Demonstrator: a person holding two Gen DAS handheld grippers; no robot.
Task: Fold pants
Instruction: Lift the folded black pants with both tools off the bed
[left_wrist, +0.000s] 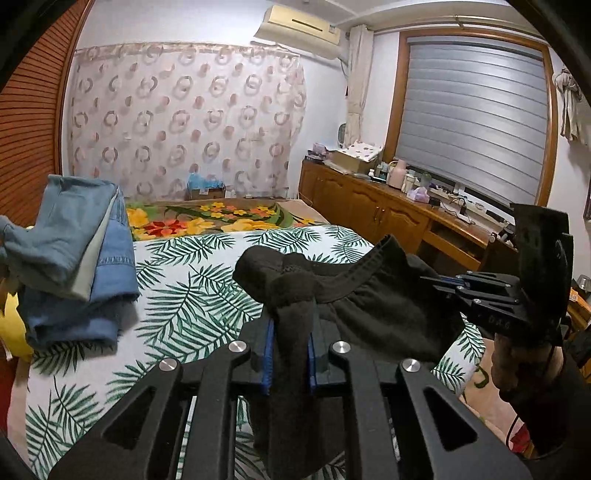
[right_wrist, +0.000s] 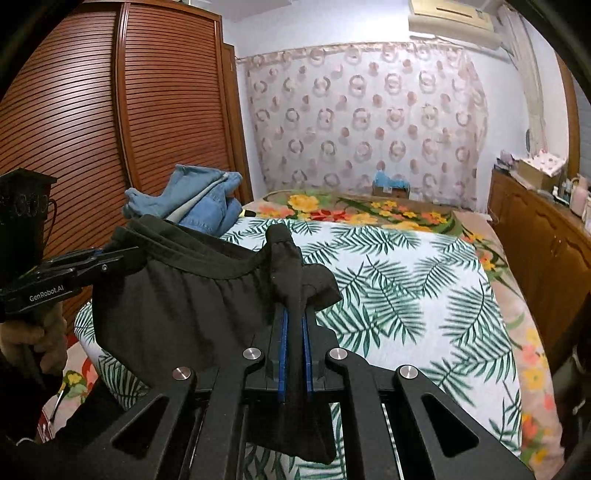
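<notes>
Bedroom with a louvred wardrobe (right_wrist: 92, 122) and a bed (left_wrist: 207, 280) under a palm-leaf sheet; folded jeans (left_wrist: 81, 258) lie at its far left. Black pants (right_wrist: 192, 295) hang above the sheet, waistband stretched between both grippers. Left gripper (left_wrist: 290, 332) and right gripper (right_wrist: 293, 328), tilted slightly downward, each clamp bunched waistband fabric.

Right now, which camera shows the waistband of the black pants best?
The right wrist view: the waistband runs unbroken between both grippers. The left wrist view shows only part of it, partly bunched.
</notes>
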